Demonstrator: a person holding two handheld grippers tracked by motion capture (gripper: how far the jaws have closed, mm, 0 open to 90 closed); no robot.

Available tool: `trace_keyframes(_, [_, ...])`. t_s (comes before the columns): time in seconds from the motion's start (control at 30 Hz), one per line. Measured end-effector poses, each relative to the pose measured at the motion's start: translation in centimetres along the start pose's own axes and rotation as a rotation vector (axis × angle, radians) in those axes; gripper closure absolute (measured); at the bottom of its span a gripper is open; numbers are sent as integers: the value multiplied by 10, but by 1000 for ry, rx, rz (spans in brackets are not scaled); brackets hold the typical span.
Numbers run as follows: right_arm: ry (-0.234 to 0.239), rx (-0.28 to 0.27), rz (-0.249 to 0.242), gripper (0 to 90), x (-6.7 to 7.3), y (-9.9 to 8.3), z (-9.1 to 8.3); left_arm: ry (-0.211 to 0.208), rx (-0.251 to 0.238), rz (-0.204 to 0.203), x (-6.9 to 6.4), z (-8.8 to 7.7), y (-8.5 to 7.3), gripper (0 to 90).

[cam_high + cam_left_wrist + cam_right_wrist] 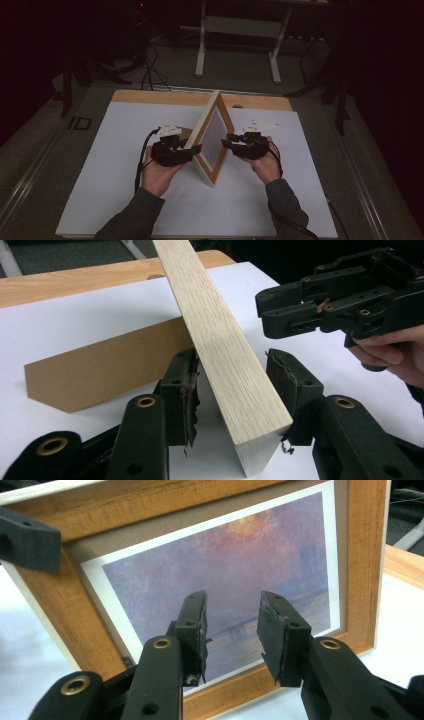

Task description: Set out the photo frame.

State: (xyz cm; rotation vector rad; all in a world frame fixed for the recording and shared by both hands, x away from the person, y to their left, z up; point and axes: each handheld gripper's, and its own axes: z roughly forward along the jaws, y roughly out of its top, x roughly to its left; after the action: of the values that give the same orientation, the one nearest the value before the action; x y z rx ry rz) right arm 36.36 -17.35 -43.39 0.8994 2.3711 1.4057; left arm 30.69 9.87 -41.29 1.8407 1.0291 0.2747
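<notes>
White paper is covering my table, where the picture frame is standing on its easel back. My left gripper is straddling its edge without clamping (pads apart); the right gripper is facing the print, spread. Next I need a firm pinch.

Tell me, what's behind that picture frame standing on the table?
A brown cardboard prop leans out behind the picture frame, resting on the white table. Where it joins the frame's back is hidden by the frame's wooden edge.
</notes>
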Motion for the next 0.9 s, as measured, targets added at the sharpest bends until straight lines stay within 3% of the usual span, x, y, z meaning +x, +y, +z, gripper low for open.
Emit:
trace_keyframes(0.37, [-5, 0, -5, 628, 0, 2, -1, 32, 9, 9, 17, -11, 3, 681])
trace_keyframes(0.6, [-15, -7, -1, 628, -2, 1, -4, -36, 18, 10, 32, -15, 5, 695])
trace_keyframes(0.9, [-37, -8, 13, 628, -7, -3, -6, -183, 31, 40, 55, -17, 7, 712])
